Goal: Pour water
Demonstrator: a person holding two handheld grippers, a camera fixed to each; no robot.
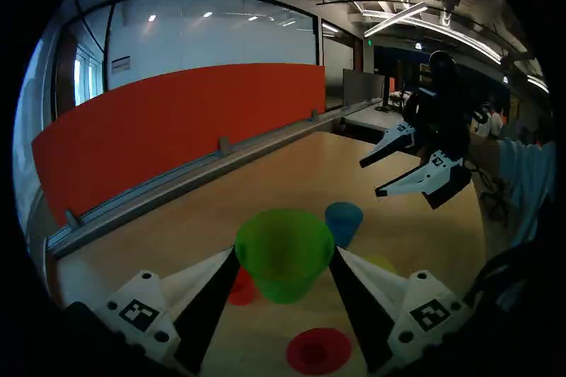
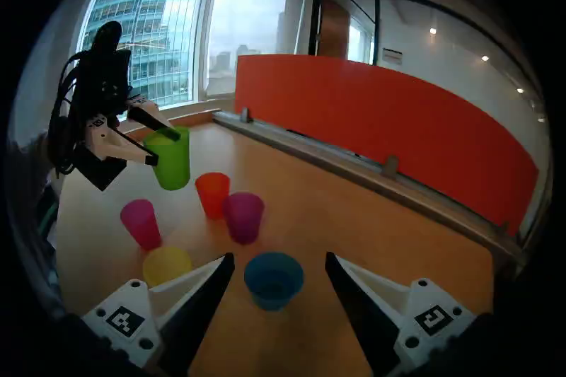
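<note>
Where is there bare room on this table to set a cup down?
Bare wood lies between the purple cup and the orange partition. Crowded from the held green cup to the pink cup, yellow cup, orange cup and blue cup.

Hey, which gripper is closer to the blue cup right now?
Right. The right gripper is open, with the blue cup just ahead between its fingers. The left gripper is farther off beyond the other cups, holding the green cup.

Orange partition [image 2: 396, 122] backs wooden table [image 2: 368, 228] near windows [image 2: 148, 37]
</note>
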